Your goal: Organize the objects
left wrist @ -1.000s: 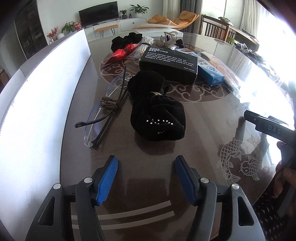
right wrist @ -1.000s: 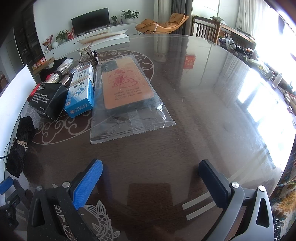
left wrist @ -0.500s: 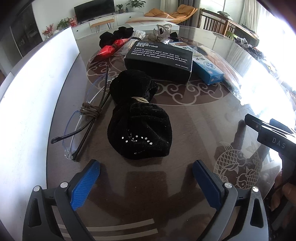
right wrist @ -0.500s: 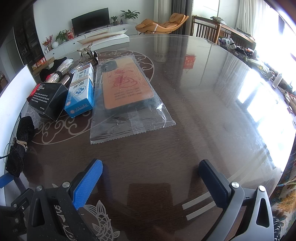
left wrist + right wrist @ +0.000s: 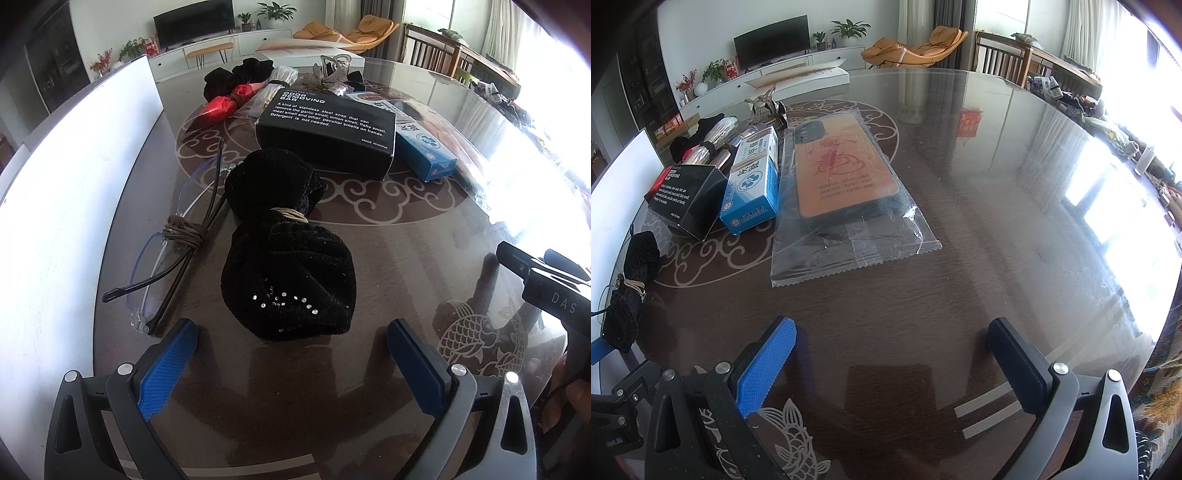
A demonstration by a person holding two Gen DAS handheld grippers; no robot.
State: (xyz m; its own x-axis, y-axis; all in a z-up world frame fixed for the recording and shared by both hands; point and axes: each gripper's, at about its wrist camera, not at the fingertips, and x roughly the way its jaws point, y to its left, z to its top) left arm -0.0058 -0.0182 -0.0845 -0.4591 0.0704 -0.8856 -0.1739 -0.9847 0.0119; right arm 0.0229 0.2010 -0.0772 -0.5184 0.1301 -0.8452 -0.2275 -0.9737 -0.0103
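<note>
I am holding my left gripper (image 5: 291, 354) with its jaws spread to their widest, nothing between them; they have just been opening. The black velvet pouch (image 5: 288, 266) is lying just ahead of the tips, centred between the two jaws, resting on the table (image 5: 424, 240). My right gripper (image 5: 892, 354) is also standing with jaws apart and empty, over bare table, with the bagged phone case (image 5: 846, 177) well ahead of it.

Risks, as I judge them:
- The glasses (image 5: 173, 251) are lying just outside my left jaw, one arm touching or nearly touching the pouch. If I am closing off-centre, that jaw could be catching the frame and dragging or bending it.
- The pouch is soft and bulging; a shallow pinch may be gathering only loose cloth, letting it sag or slip out.
- The glass-smooth tabletop is giving little friction, so a push from one jaw could be sliding the pouch toward the black box (image 5: 328, 129) beyond it.

Materials: the pouch is plush, matte, cinched at its waist by a pale elastic band, with small shiny studs on the near lobe. The glasses are thin, clear-lensed, wrapped with brown cord. The black box is rigid card, sharp-edged; the blue box (image 5: 424, 151) is lying beside it, to the right
</note>
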